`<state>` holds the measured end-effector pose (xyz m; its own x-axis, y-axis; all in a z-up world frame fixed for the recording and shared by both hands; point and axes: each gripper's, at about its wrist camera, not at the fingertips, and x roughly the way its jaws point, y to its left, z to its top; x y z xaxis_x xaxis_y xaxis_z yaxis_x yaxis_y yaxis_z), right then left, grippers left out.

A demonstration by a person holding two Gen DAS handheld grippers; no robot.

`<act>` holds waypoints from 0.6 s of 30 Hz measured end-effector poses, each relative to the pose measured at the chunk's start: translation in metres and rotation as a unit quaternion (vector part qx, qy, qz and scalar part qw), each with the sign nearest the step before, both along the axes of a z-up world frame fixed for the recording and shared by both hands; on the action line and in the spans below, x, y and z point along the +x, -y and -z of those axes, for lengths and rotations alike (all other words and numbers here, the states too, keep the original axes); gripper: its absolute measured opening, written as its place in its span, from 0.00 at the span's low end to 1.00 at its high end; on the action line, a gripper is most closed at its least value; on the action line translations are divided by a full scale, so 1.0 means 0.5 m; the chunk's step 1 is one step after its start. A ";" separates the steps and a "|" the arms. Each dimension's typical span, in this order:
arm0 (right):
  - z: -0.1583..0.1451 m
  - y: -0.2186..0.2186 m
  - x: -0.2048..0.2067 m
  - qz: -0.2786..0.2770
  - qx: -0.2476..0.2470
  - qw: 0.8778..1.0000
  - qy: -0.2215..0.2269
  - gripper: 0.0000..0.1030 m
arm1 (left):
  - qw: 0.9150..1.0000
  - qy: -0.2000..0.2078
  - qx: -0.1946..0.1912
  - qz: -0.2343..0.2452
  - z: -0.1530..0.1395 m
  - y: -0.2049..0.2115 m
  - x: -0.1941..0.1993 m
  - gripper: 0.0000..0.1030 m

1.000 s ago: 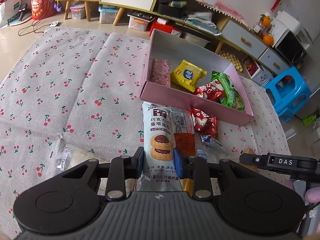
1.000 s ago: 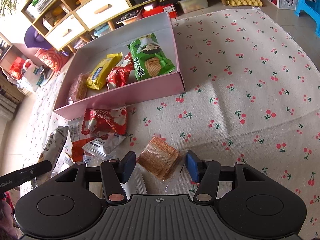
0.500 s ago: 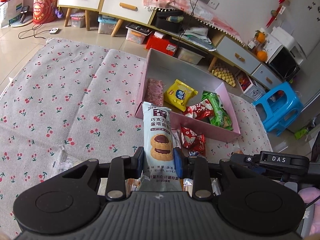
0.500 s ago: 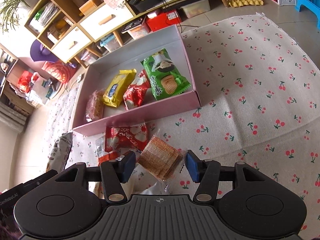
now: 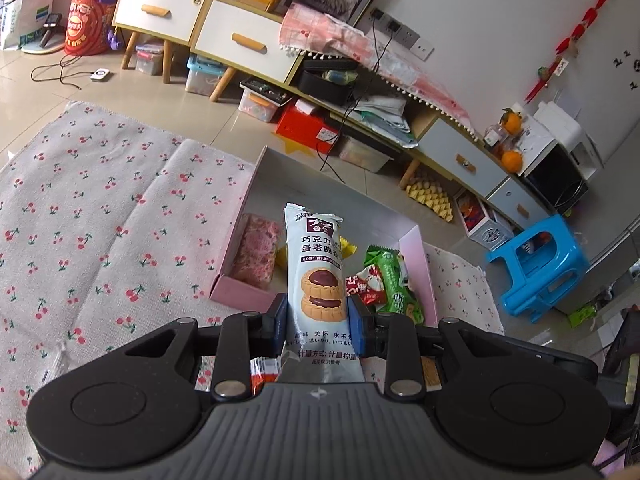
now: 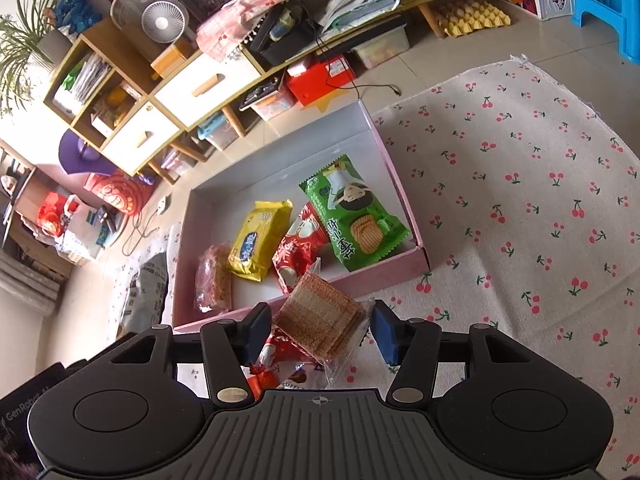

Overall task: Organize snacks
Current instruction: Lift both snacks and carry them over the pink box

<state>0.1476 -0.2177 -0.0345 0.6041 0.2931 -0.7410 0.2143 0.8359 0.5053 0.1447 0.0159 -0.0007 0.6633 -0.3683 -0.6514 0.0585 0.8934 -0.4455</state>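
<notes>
Pinching a glossy cookie packet (image 5: 318, 284), the left gripper (image 5: 318, 322); right gripper (image 6: 320, 328) clasps ridged crackers (image 6: 320, 314).

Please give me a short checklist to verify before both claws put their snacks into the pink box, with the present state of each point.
1. Left claw grips the tall chocolate tart cookie packet at both sides: ok.
2. Right claw holds the clear pack of brown crackers: ok, but the pack sits slanted between the pads.
3. Pink box has free floor: ok, its far half is bare.
4. Snacks already inside (pink wafer pack, yellow packet, red packet, green chips bag) stay in the near part: ok.
5. Crackers are clear above the near wall of the box: cannot tell.
</notes>
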 end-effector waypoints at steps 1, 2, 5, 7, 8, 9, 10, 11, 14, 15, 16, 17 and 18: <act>0.002 0.003 0.004 0.003 0.008 1.000 -0.002 0.52 | 1.000 0.005 0.008 0.003 0.000 0.004 0.012 0.27; 0.004 0.006 0.008 0.007 0.015 1.000 -0.003 0.52 | 1.000 0.011 0.019 0.006 0.001 0.007 0.023 0.27; 0.005 0.018 0.028 0.017 0.029 0.999 -0.001 0.52 | 0.997 0.038 0.065 0.011 0.005 0.014 0.070 0.27; 0.003 0.027 0.048 0.023 0.035 0.999 0.004 0.52 | 0.997 0.039 0.062 0.017 0.010 0.010 0.102 0.27; 0.001 0.030 0.060 0.025 0.034 0.999 0.007 0.52 | 0.997 0.044 0.054 0.020 0.013 0.010 0.113 0.27; -0.001 0.031 0.073 0.027 0.029 0.999 0.010 0.52 | 0.997 0.051 0.051 0.026 0.015 0.011 0.121 0.27; -0.004 0.033 0.086 0.029 0.021 0.999 0.014 0.52 | 0.996 0.061 0.051 0.036 0.018 0.014 0.126 0.27; -0.007 0.033 0.099 0.030 0.012 0.999 0.020 0.52 | 0.995 0.069 0.053 0.047 0.022 0.018 0.129 0.27; -0.013 0.035 0.140 0.032 -0.010 0.999 0.035 0.52 | 0.993 0.088 0.037 0.071 0.047 0.017 0.127 0.27; -0.012 0.036 0.154 0.032 -0.016 0.999 0.037 0.52 | 0.993 0.086 0.024 0.080 0.060 0.015 0.132 0.27; -0.011 0.036 0.167 0.033 -0.022 0.998 0.039 0.52 | 0.993 0.075 0.026 0.086 0.071 0.015 0.142 0.27; -0.008 0.036 0.178 0.034 -0.027 0.998 0.041 0.52 | 0.994 0.065 0.036 0.081 0.076 0.017 0.151 0.27; -0.005 0.036 0.189 0.035 -0.030 0.998 0.043 0.52 | 0.994 0.064 0.041 0.078 0.080 0.018 0.158 0.27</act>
<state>0.2418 -0.2358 -0.0321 0.6835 0.2038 -0.7010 0.2316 0.8501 0.4730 0.2239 0.0069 -0.0406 0.6812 -0.4228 -0.5977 0.2508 0.9018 -0.3520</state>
